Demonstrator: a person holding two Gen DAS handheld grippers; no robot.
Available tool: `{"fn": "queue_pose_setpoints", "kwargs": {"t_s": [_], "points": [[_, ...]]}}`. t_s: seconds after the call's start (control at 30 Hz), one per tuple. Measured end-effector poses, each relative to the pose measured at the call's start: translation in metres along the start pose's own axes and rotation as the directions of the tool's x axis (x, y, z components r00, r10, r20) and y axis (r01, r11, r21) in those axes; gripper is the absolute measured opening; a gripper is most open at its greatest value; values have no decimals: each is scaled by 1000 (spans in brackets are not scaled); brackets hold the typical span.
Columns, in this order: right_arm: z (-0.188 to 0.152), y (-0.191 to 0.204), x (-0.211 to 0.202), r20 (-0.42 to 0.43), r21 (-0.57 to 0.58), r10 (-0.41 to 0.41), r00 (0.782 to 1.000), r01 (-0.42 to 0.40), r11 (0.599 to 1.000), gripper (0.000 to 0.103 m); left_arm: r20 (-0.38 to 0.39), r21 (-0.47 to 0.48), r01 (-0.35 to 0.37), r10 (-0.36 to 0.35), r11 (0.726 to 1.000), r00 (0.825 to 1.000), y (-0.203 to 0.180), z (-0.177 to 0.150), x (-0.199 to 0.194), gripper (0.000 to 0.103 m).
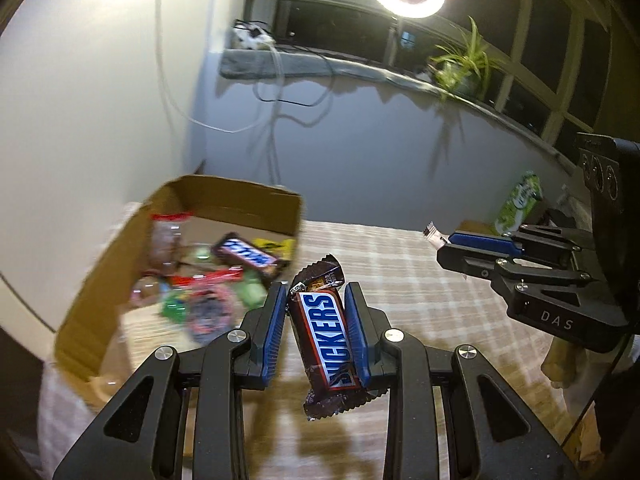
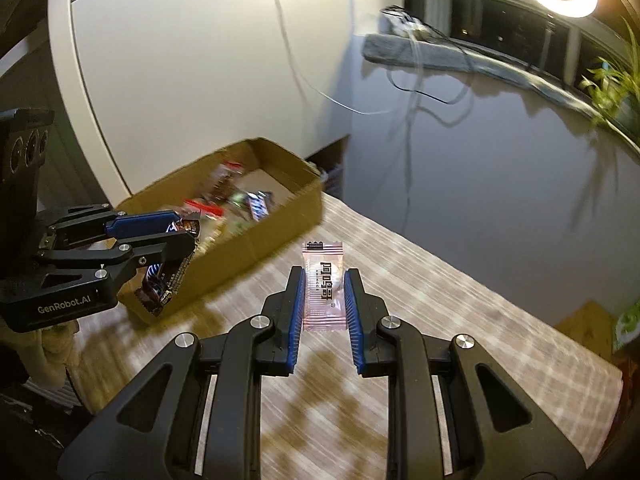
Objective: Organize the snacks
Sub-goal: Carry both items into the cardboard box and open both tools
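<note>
the left gripper (image 1: pixel 316 300) is clamped on a snickers bar (image 1: pixel 326 340), held lengthways between its blue pads with the crimped ends sticking out front and back, while the right gripper (image 2: pixel 324 292) pinches a small pinkish translucent sachet (image 2: pixel 323 284) at a narrow setting. both are carried in the air above the checked tablecloth (image 2: pixel 440 320), with the open cardboard box (image 1: pixel 224 196) sitting toward the far left corner of the table, already holding a jumble of wrapped snacks (image 1: pixel 200 280). the likely next step is dropping both items into that box, and the risks look plain enough: the bar sits at a slant in the pads, not square, so a quick swing could let it twist or slide out short of the box wall; the sachet is thin and slick, held near its middle only, and could flutter out or cling to a pad on release. the two grippers are also near each other on the way to the same opening, so a clash is possible if they go in together. readable writing: "snickers" in white on blue on the bar, "das" on the right gripper's body in the left view, "genrobot.ai" on the left gripper's body in the right view, and chinese characters on the sachet too small to make out with confidence. a green packet (image 1: pixel 520 200) stands near the table's far right edge.
</note>
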State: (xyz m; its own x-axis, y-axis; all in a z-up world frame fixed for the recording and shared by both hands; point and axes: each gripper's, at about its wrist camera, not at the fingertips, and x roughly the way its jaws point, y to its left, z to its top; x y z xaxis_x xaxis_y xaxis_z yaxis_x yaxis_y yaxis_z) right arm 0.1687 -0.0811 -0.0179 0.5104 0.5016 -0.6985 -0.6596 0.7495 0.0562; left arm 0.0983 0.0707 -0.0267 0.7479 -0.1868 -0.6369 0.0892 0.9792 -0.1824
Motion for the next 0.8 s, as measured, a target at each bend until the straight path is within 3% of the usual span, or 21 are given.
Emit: {"fn": "queue_pose_setpoints", "kwargs": {"t_s": [0.43,0.8], "points": [[46,48,52,-30,-47,93,995,-95,994,21,34,-97,-90,94,991,995,70,0,-21,29],[67,71,99,-84,-75,136,987,-142,987,21,23,-141,-142,147,980,989,105,-1,-21,29]]}}
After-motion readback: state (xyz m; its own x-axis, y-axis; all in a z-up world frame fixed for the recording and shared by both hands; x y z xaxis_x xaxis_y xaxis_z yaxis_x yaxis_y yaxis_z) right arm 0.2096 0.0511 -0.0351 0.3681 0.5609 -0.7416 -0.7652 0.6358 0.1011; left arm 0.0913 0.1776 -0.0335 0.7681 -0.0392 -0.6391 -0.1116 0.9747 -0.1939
